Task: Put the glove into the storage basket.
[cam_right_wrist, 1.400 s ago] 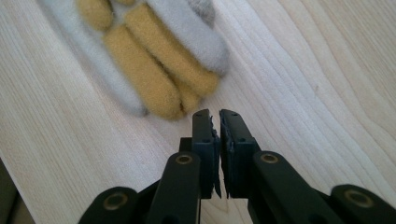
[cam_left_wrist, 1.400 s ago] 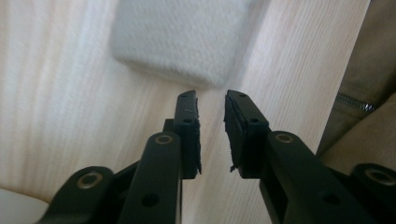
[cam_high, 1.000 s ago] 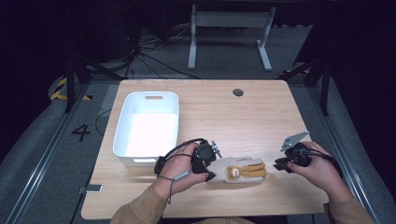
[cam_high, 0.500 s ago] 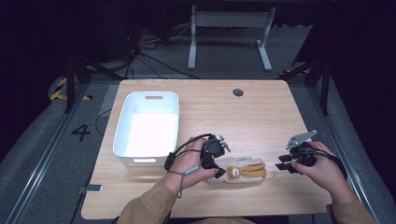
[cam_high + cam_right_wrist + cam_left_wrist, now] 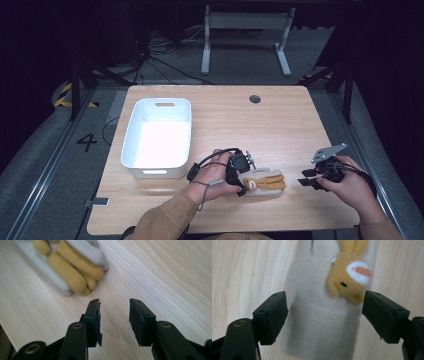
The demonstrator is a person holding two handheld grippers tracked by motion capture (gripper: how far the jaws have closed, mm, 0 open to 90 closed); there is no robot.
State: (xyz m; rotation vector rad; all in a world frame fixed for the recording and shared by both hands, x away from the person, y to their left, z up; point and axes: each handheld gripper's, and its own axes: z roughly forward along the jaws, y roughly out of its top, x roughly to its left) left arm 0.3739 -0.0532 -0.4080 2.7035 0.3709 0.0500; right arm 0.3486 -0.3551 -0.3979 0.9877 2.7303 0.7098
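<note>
A beige glove (image 5: 265, 184) with a yellow plush bunny (image 5: 352, 277) sewn on it lies flat near the table's front edge. My left gripper (image 5: 239, 186) hangs over its left, cuff end. In the left gripper view the glove (image 5: 319, 322) lies between the left gripper's (image 5: 325, 302) jaws, which have just been opening and stand wide, clear of the fabric. My right gripper (image 5: 306, 179) sits to the glove's right, jaws just opening, with bare wood between them. In the right gripper view the glove's yellow fingers (image 5: 75, 270) lie ahead of the right gripper (image 5: 113, 307).
A white plastic bin (image 5: 131, 135) stands at the left of the wooden table (image 5: 280, 125), close behind the left hand. A round cable hole (image 5: 255, 99) sits near the far edge. Both forearms come in over the front edge.
The left hand has moved right and down onto the glove's cuff end, and its jaws have spread wider. The right gripper's jaws have opened; that hand has stayed put.
</note>
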